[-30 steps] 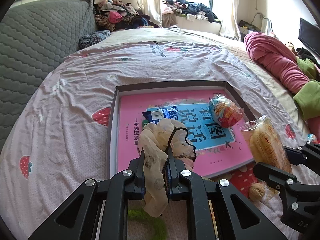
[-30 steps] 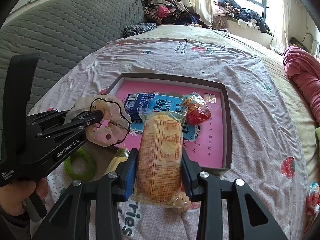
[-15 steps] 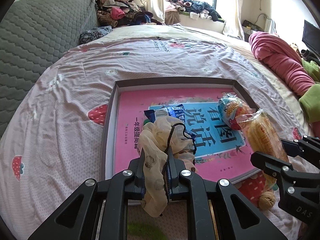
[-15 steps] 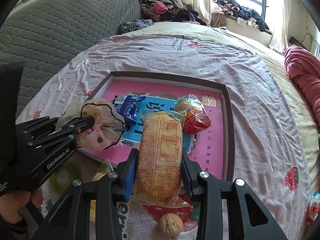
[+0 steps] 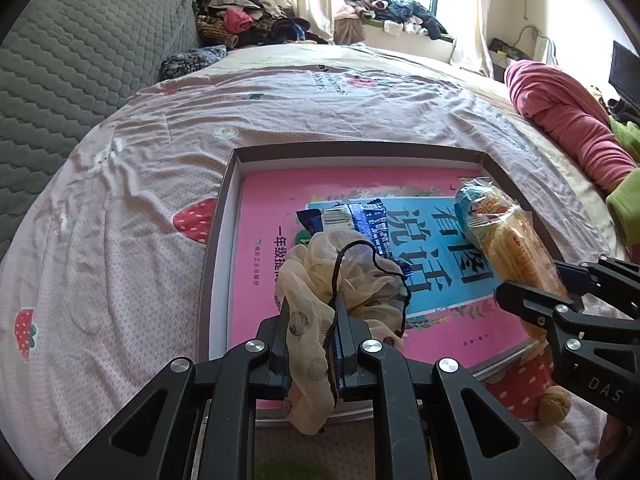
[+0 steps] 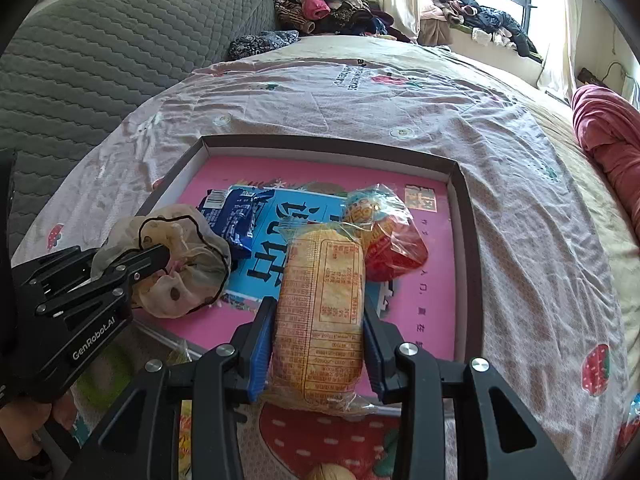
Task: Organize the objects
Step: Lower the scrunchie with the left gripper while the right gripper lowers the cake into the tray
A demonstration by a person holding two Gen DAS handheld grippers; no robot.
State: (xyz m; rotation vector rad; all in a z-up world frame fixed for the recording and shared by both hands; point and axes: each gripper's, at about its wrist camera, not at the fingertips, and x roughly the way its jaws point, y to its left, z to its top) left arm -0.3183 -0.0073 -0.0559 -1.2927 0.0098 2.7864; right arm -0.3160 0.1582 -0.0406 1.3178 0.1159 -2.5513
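1. Left wrist view: over the last second both loads have travelled forward from the near edge of the box tray (image 5: 218,216) to hang over its pink book cover (image 5: 264,200) — so the drop-off looks close, and the tray already holds two packets.
2. The left gripper (image 5: 310,344) has its jaws clamped on a sheer cream scrunchie (image 5: 348,280); the fabric is thin, dotted, edged with a black cord, and it droops limply below the fingers.
3. The right gripper (image 6: 318,344) pinches a long bread packet (image 6: 320,304) between blue pads (image 6: 262,344). Its wrapper is clear, crinkly plastic printed with a label panel; the loaf inside looks soft and would likely squash under a harder squeeze.
4. In the tray lie a blue foil snack packet (image 6: 234,220) and a rounded red-and-blue sweet bag (image 6: 386,236) — both glossy and slippery-looking.
5. Outside the tray, on the strawberry-print bedsheet (image 6: 520,208), a wrinkled walnut (image 5: 554,404) sits by the near corner, and a fuzzy green ring (image 6: 102,380) waits lower left; these, I judge, are yet to be gathered.
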